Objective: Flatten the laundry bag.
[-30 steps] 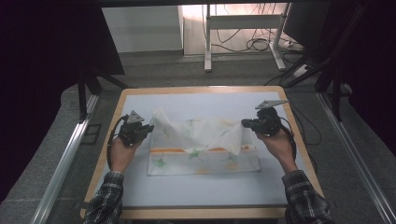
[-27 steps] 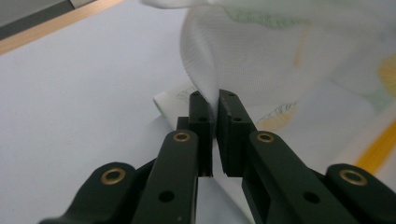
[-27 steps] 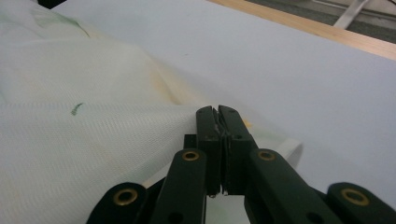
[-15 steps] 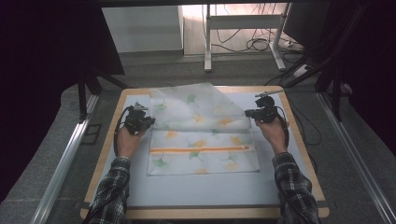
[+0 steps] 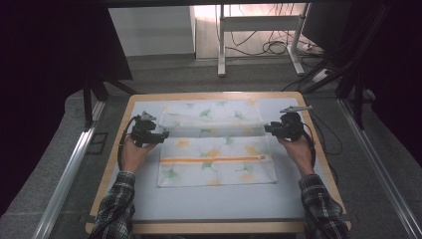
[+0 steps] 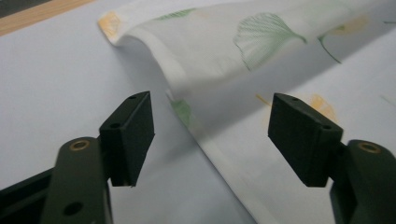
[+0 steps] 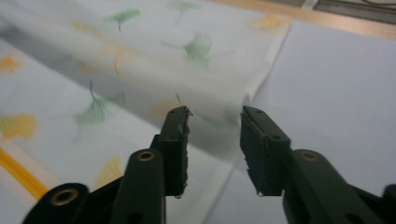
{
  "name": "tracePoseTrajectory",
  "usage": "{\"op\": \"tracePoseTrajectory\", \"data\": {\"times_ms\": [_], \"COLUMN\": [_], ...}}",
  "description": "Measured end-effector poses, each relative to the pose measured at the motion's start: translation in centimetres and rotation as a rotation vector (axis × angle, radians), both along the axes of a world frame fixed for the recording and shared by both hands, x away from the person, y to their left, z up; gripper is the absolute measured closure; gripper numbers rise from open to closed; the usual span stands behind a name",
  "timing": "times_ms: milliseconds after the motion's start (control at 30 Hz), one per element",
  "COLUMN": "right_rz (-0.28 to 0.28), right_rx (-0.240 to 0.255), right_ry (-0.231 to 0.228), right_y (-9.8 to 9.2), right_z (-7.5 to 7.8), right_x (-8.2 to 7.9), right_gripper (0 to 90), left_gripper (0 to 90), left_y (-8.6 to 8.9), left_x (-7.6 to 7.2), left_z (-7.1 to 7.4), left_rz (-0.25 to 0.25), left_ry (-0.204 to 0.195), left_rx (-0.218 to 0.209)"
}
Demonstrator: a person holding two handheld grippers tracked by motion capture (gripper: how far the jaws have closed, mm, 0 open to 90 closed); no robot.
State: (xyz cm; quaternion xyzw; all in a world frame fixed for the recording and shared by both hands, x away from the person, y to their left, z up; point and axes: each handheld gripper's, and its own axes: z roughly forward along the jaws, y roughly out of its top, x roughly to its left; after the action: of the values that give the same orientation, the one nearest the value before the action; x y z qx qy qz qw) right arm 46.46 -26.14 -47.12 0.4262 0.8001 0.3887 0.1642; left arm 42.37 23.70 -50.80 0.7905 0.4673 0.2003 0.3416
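The high view looks down and forward from above the person's side, taking in the whole table [image 5: 149, 99] with the floor beyond at 12 o'clock. The left gripper view rides low and very close, facing along its jaws at the cloth [image 6: 224, 46] edge, with the table rim at 11 o'clock. The right gripper view sits equally near, its cloth [image 7: 140, 56] edge ahead, the rim at 1 o'clock. All three share that cloth [image 5: 214, 144].

the cloth [image 5: 216, 149] is white with green and yellow-orange ginkgo leaves and one orange stripe. the mat [image 5: 209, 204] is pale blue-grey, the table [image 5: 209, 228] rim light wood. sleeves [image 5: 115, 209] are dark plaid.
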Motion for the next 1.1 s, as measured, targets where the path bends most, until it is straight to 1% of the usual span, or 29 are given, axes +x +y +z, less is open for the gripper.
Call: {"op": "tracePoseTrajectory", "data": {"times_ms": [33, 67, 100, 133, 167, 200, 233, 300, 367, 400, 467, 500, 567, 600, 633, 667, 700, 733, 767, 833, 867, 900, 967, 1000, 1033, 1067, 1100], "right_rz": [-0.004, -0.005, -0.001, 0.003, 0.007, 0.011, 0.014, 0.029, 0.040, 0.048, 0.056, 0.057, 0.060, 0.055, 0.055, 0.050, 0.045, 0.040, 0.034, 0.021, 0.013, 0.008, 0.016, 0.026, 0.024, 0.027, 0.027], "right_rx": [-0.019, -0.022, -0.010, -0.012, -0.028, -0.062, -0.072, -0.085, -0.126, -0.145, -0.190, -0.198, -0.210, -0.226, -0.236, -0.240, -0.229, -0.210, -0.205, -0.199, -0.201, -0.199, -0.194, -0.183, -0.192, -0.204, -0.222], "right_ry": [-0.002, -0.007, 0.000, 0.008, 0.009, 0.005, 0.010, 0.027, 0.037, 0.051, 0.058, 0.062, 0.078, 0.084, 0.085, 0.094, 0.095, 0.107, 0.111, 0.118, 0.122, 0.130, 0.144, 0.159, 0.151, 0.145, 0.137], "right_y": [-0.1, -0.2, -0.3, -0.3, -0.3, -0.2, -0.2, 0.0, 0.3, 0.6, 1.0, 1.2, 1.4, 1.6, 1.7, 1.7, 1.7, 1.6, 1.5, 1.6, 1.6, 1.7, 1.7, 1.8, 1.9, 2.1, 2.3], "right_z": [0.0, 0.0, -0.1, -0.2, -0.2, -0.4, -0.6, -1.0, -1.6, -2.0, -2.7, -2.9, -3.4, -3.6, -3.7, -3.9, -3.9, -4.0, -4.0, -4.0, -3.9, -3.9, -3.8, -3.8, -3.8, -3.8, -3.7], "right_x": [-0.1, -0.4, -0.7, -0.9, -1.0, -1.2, -1.3, -1.5, -1.7, -1.7, -1.7, -1.7, -1.7, -1.7, -1.6, -1.6, -1.6, -1.6, -1.6, -1.8, -1.9, -1.9, -2.1, -2.1, -2.2, -2.3, -2.4], "right_gripper": [59.1, 58.7, 58.4, 57.9, 57.6, 57.3, 57.3, 57.5, 58.2, 58.8, 58.8, 58.8, 58.2, 57.8, 57.7, 58.0, 59.4, 60.4, 62.4, 67.5, 71.2, 75.8, 84.5, 87.2, 87.5, 87.7, 87.9], "left_gripper": [29.3, 29.1, 28.4, 27.7, 27.5, 26.7, 26.9, 27.4, 32.0, 33.3, 34.3, 34.3, 34.3, 34.4, 35.2, 37.8, 39.1, 41.6, 45.1, 48.4, 51.1, 57.6, 62.9, 70.0, 75.3, 78.9, 86.3], "left_y": [0.0, 0.0, 0.1, 0.1, 0.2, 0.2, 0.3, 0.3, 0.2, 0.0, -0.5, -0.9, -1.3, -1.5, -1.7, -1.8, -2.1, -2.2, -2.2, -2.2, -2.2, -2.1, -2.0, -1.9, -1.9, -1.8, -1.7], "left_x": [-0.4, -0.8, -1.2, -1.4, -2.0, -2.3, -2.7, -3.2, -3.6, -3.8, -3.9, -3.9, -3.9, -3.8, -3.7, -3.7, -3.6, -3.6, -3.6, -3.6, -3.6, -3.6, -3.6, -3.6, -3.6, -3.6, -3.6], "left_z": [0.0, 0.0, 0.0, 0.0, -0.1, -0.2, -0.3, -0.6, -0.9, -1.1, -1.3, -1.4, -1.6, -1.8, -2.0, -2.1, -2.4, -2.7, -2.7, -2.6, -2.6, -2.6, -2.5, -2.5, -2.5, -2.5, -2.5], "left_rz": [-0.004, -0.009, -0.010, -0.022, -0.033, -0.037, -0.039, -0.062, -0.083, -0.092, -0.097, -0.099, -0.100, -0.104, -0.116, -0.122, -0.131, -0.144, -0.149, -0.146, -0.148, -0.160, -0.143, -0.146, -0.142, -0.139, -0.144], "left_ry": [-0.001, 0.001, 0.005, 0.006, 0.008, 0.010, 0.017, 0.034, 0.055, 0.064, 0.070, 0.071, 0.072, 0.074, 0.085, 0.092, 0.107, 0.114, 0.120, 0.125, 0.128, 0.140, 0.142, 0.147, 0.153, 0.158, 0.167], "left_rx": [0.000, -0.005, -0.016, -0.014, -0.013, -0.010, -0.016, -0.043, -0.060, -0.054, -0.028, -0.008, 0.012, 0.021, 0.031, 0.040, 0.066, 0.075, 0.055, 0.059, 0.053, 0.036, 0.037, 0.032, 0.028, 0.013, 0.003]}}
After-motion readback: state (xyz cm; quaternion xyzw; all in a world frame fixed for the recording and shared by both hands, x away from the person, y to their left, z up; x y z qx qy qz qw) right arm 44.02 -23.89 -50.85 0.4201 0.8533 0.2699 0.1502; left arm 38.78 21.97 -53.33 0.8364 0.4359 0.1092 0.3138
